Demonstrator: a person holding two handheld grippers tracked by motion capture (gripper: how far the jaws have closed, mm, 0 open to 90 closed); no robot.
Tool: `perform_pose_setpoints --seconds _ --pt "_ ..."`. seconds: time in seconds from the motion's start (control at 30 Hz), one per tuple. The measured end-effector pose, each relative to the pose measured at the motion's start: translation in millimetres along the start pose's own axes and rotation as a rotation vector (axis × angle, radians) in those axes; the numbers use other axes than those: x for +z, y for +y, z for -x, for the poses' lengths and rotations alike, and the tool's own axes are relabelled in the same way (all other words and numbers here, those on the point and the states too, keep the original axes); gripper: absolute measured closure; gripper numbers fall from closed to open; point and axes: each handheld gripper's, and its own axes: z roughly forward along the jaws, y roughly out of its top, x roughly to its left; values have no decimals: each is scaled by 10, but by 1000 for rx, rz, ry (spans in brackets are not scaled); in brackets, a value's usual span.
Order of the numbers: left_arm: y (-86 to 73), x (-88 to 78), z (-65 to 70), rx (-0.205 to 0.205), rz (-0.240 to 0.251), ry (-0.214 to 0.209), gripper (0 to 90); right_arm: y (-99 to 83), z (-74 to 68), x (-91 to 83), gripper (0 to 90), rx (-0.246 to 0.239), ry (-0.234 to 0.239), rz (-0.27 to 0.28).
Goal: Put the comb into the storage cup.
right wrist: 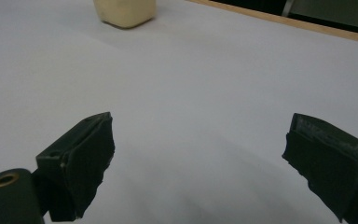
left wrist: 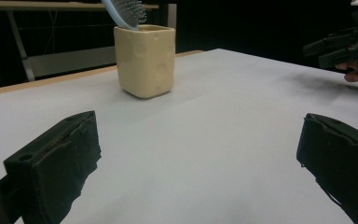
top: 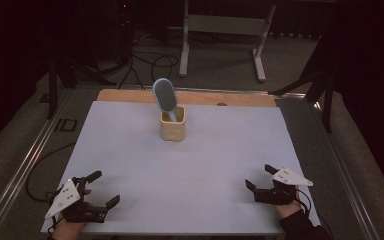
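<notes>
A cream square cup [top: 172, 125] stands upright near the far middle of the white table sheet [top: 190, 170]. A pale blue hairbrush [top: 164, 96] stands in it, bristle head up, leaning left. In the left gripper view the cup [left wrist: 145, 59] and the brush head [left wrist: 126, 11] lie ahead. The cup's base [right wrist: 125, 11] shows at the top of the right gripper view. My left gripper [top: 104, 189] rests open at the near left corner, nothing between its jaws. My right gripper [top: 260, 176] rests open at the near right, also holding nothing. Both are far from the cup.
A wooden strip [top: 130, 95] runs along the table's far edge. Beyond it are a white frame stand [top: 220, 30] and cables [top: 150, 62] on the floor. Metal rails [top: 25, 160] flank the table. The right gripper [left wrist: 349, 51] shows far off in the left gripper view.
</notes>
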Motion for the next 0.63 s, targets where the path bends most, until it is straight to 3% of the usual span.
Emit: perform_pose_setpoints --seconds 0.27,0.63 --pt "-3 8 4 4 -5 0 0 14 -38 40 81 -29 15 -1" --pt "-7 11 0 1 -11 4 0 35 -73 67 81 -31 46 6"
